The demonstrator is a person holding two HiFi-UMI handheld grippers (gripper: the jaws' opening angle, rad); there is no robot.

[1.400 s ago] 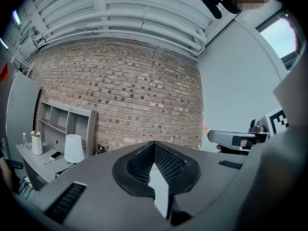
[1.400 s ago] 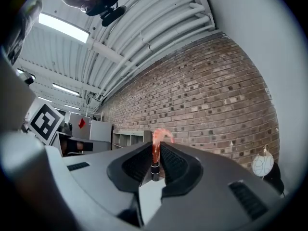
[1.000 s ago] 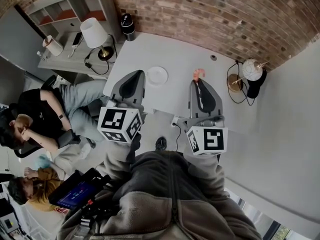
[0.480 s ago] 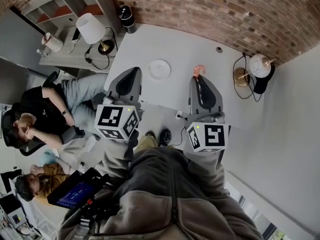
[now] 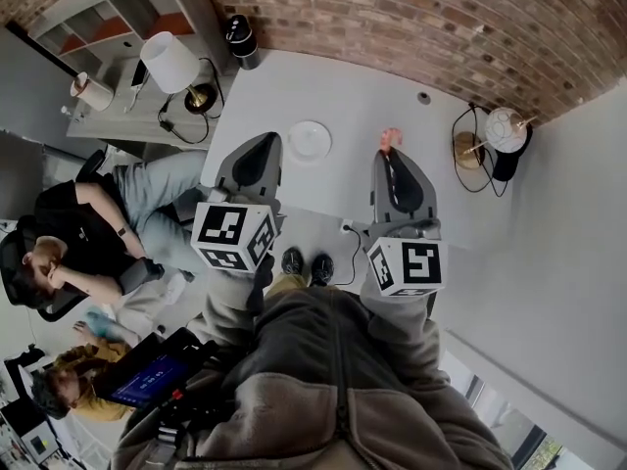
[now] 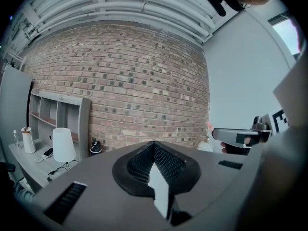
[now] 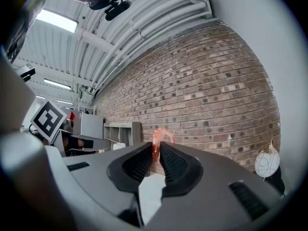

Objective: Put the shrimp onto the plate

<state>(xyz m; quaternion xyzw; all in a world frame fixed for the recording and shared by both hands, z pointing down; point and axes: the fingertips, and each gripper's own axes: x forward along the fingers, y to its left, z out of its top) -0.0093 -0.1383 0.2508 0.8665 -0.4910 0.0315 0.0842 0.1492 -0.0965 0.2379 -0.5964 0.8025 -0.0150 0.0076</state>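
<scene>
While both grippers hang over the white table [image 5: 343,96], my R gripper [image 7: 156,154] is clenched on the shrimp [image 7: 162,134]: ribbed pads pinch its lower part, and the pink-orange curled end sticks out past the tips, seen against the brick wall [image 7: 216,95]. In head view the R gripper [image 5: 387,155] points toward that wall and the shrimp [image 5: 391,139] sits right at its tip, off to the right of the plate [image 5: 310,140], clearly apart from it. I can't tell how high above the tabletop the shrimp is. The plate is white, round, and lies flat on the table approx. between the two gripper tips, nearer the left one. My L gripper [image 6: 154,146] has its jaws pressed together, pads meeting in one line, nothing gripped. In head view the L gripper [image 5: 265,145] lies just beside the plate's left edge, not touching as far as I can see. The L gripper view catches the R gripper side-on at the right edge. Misc.: a white-shade lamp [image 5: 171,62] on the side desk at left, a globe-shaped lamp [image 5: 495,130] at the table's right end.
</scene>
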